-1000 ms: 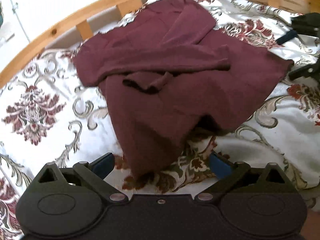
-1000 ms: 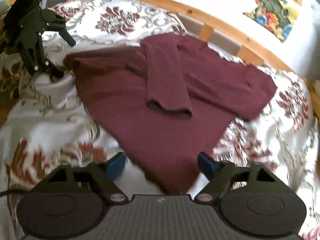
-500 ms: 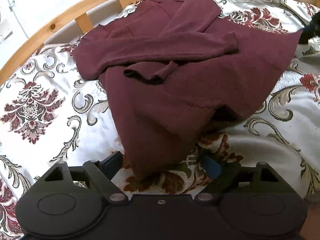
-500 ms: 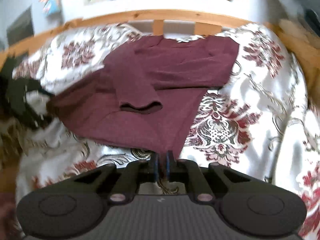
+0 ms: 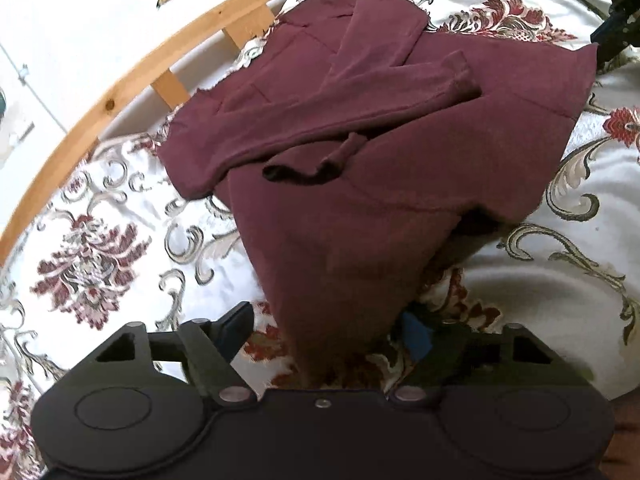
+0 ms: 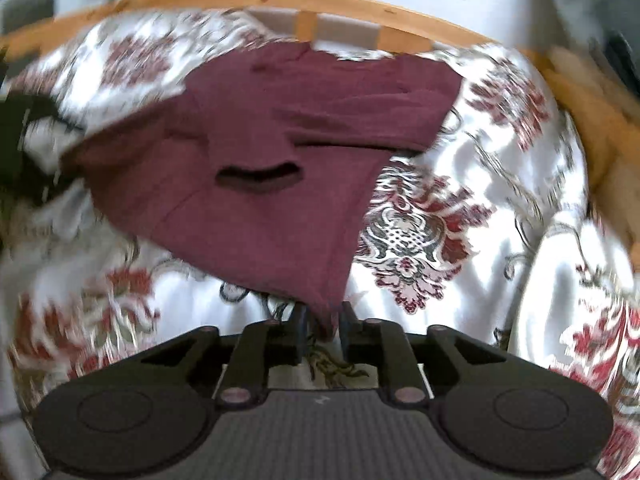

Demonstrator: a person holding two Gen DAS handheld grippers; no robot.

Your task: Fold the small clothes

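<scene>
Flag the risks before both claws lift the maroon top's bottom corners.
1. The left claw has been closing but its pads are still apart around its corner of the maroon top; lifting now could leave it behind.
2. The right claw has reopened slightly, with only the corner tip between its pads; that could slip.
3. The crossed sleeves lie loose and may slide.

Both views look from low behind each gripper, tilted down across a bed. The left wrist camera sits close over one hem corner of the maroon garment [image 5: 360,168], facing the wooden bed rail [image 5: 132,80]. The right wrist camera, somewhat blurred, seems just as close at the other hem corner. They share the garment, the patterned bedspread [image 6: 460,216] and the rail.
</scene>
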